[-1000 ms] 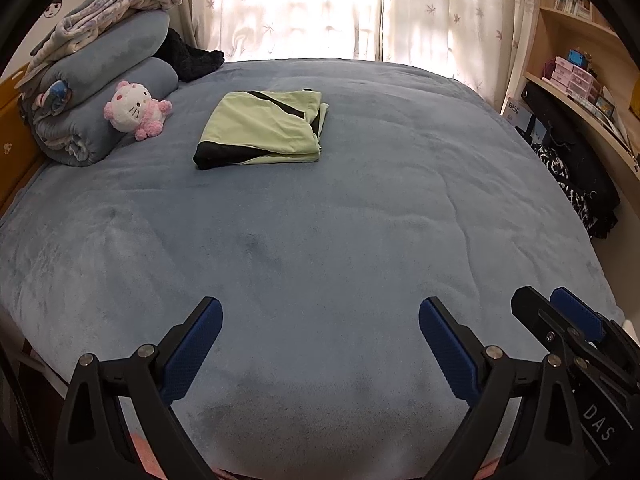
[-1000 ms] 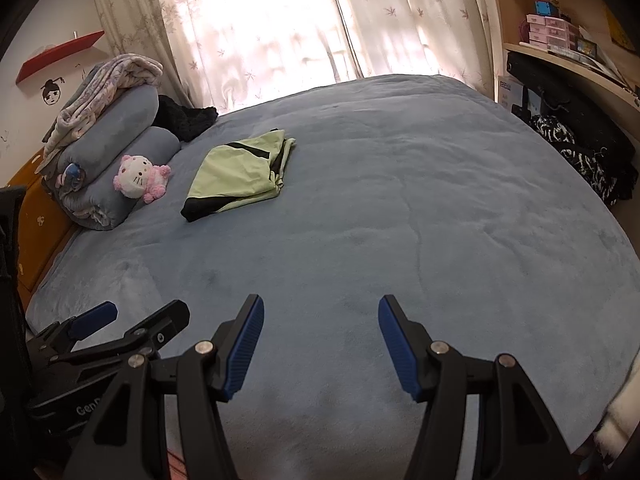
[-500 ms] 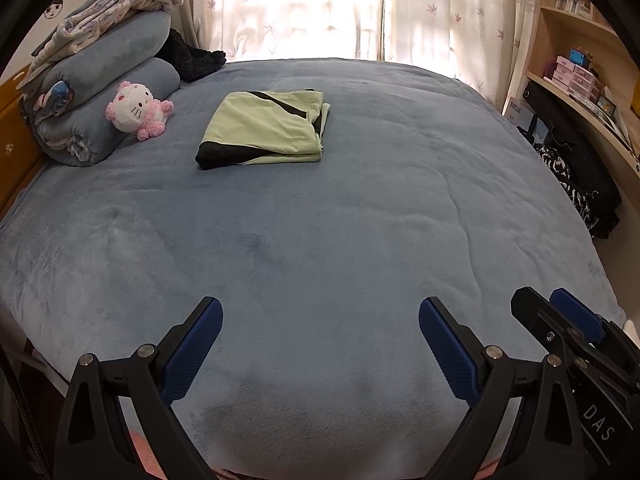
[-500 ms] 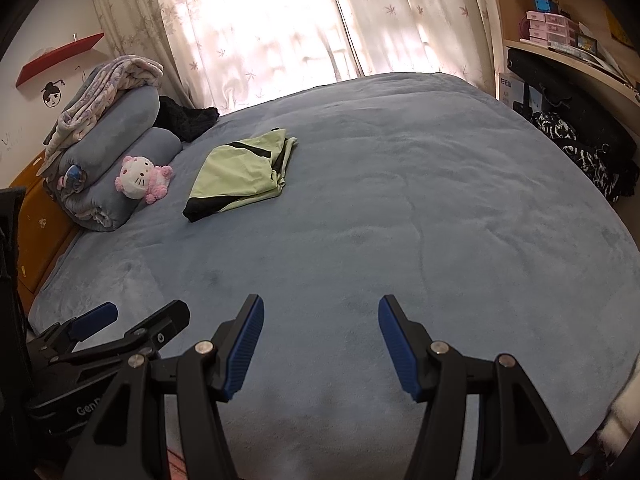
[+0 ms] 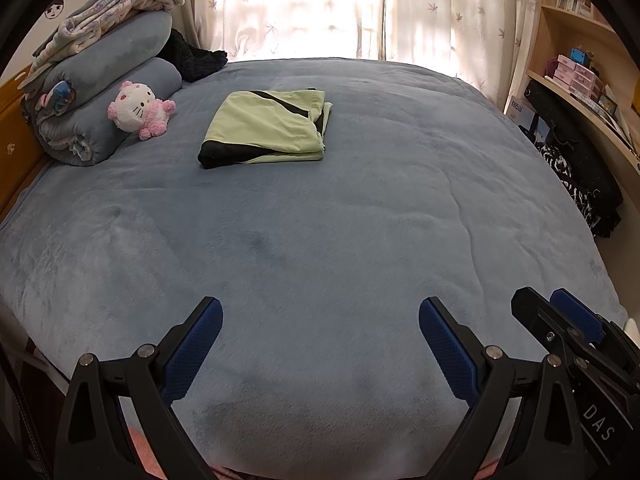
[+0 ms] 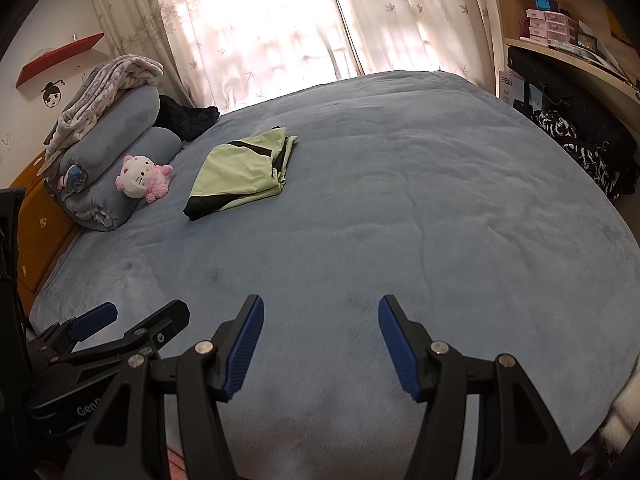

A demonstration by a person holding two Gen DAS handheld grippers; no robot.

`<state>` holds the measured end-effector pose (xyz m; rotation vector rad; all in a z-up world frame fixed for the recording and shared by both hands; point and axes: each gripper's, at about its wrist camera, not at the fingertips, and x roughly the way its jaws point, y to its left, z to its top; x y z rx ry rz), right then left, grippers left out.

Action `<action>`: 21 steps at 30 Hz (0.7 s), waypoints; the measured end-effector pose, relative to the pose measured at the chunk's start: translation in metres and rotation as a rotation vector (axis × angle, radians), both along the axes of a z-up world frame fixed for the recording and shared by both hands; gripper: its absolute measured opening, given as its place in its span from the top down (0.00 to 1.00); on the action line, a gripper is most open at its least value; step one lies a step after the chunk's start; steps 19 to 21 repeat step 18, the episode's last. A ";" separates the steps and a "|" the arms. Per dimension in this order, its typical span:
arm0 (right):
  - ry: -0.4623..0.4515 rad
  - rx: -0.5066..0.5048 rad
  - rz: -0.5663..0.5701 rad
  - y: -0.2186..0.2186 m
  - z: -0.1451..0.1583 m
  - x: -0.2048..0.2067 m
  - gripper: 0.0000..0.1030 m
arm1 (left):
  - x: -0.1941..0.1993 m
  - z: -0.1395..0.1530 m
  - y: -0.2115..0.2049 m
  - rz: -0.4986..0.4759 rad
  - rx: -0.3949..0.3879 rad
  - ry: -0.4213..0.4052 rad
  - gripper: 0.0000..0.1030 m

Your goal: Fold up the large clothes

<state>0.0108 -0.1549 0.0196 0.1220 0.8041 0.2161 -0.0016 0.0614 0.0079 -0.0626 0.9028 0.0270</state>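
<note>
A light green garment with black panels (image 5: pixel 266 128) (image 6: pixel 240 168) lies folded into a flat rectangle on the far part of the blue-grey bed (image 5: pixel 320 220) (image 6: pixel 380 220). My left gripper (image 5: pixel 320 320) hovers over the bed's near edge, open wide with nothing between its blue pads. Beside it on the right, my right gripper (image 6: pixel 320 320) also stands open and empty over the near edge. Each gripper shows at the margin of the other's view: the right gripper (image 5: pixel 560 320) in the left wrist view and the left gripper (image 6: pixel 132 318) in the right wrist view. Both are far from the garment.
Rolled grey blankets (image 5: pixel 100 92) and a pink and white plush toy (image 5: pixel 138 110) sit at the bed's far left, with a dark garment (image 5: pixel 196 58) behind. A shelf unit with boxes (image 5: pixel 576 76) and dark bags (image 5: pixel 580 168) line the right side. Curtains (image 5: pixel 320 4) hang behind.
</note>
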 end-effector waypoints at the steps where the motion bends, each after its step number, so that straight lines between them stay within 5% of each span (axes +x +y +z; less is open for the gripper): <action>1: -0.001 0.000 0.000 0.000 -0.001 0.000 0.42 | -0.001 0.000 0.000 0.001 0.001 -0.001 0.06; 21: 0.009 0.000 0.004 0.005 -0.006 -0.005 0.42 | -0.004 -0.003 0.003 0.003 0.004 0.015 0.06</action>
